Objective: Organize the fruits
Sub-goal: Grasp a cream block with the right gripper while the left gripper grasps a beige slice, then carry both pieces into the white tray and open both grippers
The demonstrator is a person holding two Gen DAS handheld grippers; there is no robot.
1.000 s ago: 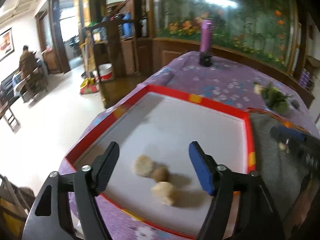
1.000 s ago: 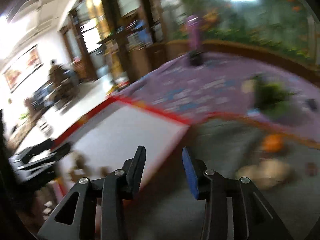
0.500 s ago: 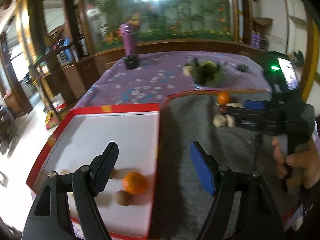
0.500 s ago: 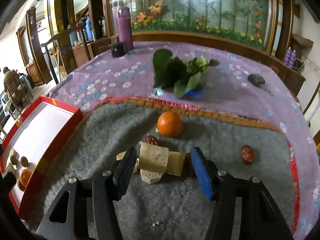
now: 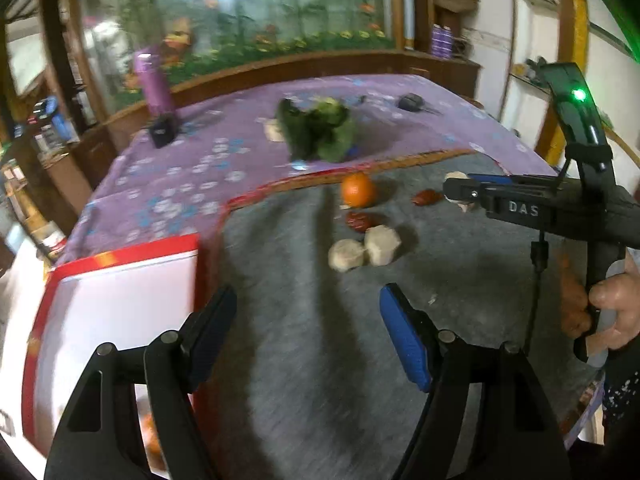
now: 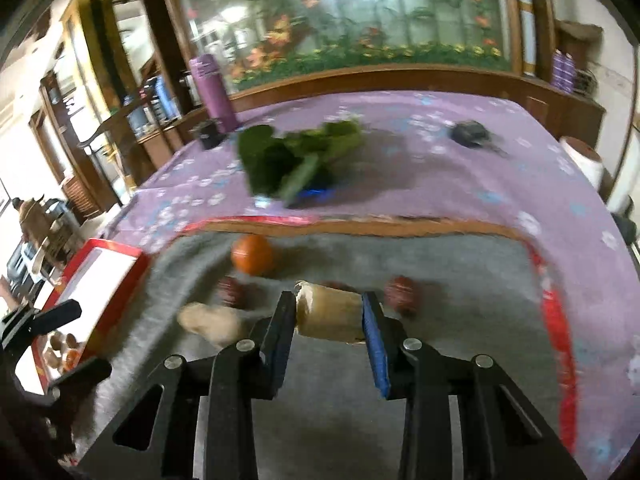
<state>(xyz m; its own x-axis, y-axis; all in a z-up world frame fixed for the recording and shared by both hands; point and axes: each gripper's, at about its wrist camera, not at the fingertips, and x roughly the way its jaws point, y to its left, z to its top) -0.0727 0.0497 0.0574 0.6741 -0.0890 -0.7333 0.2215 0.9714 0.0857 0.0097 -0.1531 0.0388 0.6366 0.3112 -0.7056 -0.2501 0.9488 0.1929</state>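
Right now the right hand-held gripper (image 6: 329, 320) is closing on a pale, cut chunk of fruit (image 6: 329, 317), which sits crosswise between its two fingers, both pads already against its ends. Gripping it end to end suits the piece, since its flat cut faces give the pads something square to bear on. In the left wrist view this gripper reaches in from 3 o'clock, level over the grey mat (image 5: 312, 320), with the person's hand (image 5: 612, 312) wrapped round its handle.

Loose fruit lies on the mat around the grasp, seen from the right wrist: an orange (image 6: 252, 254) at 11 o'clock of the held chunk, a dark red date (image 6: 402, 295) just beside it at 3 o'clock, another date (image 6: 231, 291) at 9 o'clock, and a blurred pale chunk (image 6: 212, 322) further out at 9 o'clock. The leafy greens (image 6: 296, 160) rest at 12 o'clock on the purple cloth of the worktop (image 6: 480, 184), apart from the fruit.

The left hand-held gripper (image 5: 308, 332) stands released with nothing between its fingers, hanging over bare mat. At its 9 o'clock sits the red-rimmed tray (image 5: 120, 256), whose near end, in the right wrist view, already holds an orange and several small brown fruits (image 6: 60, 350). That looks like the collecting place, so the gripped chunk probably belongs there; several pieces are yet to be gathered.
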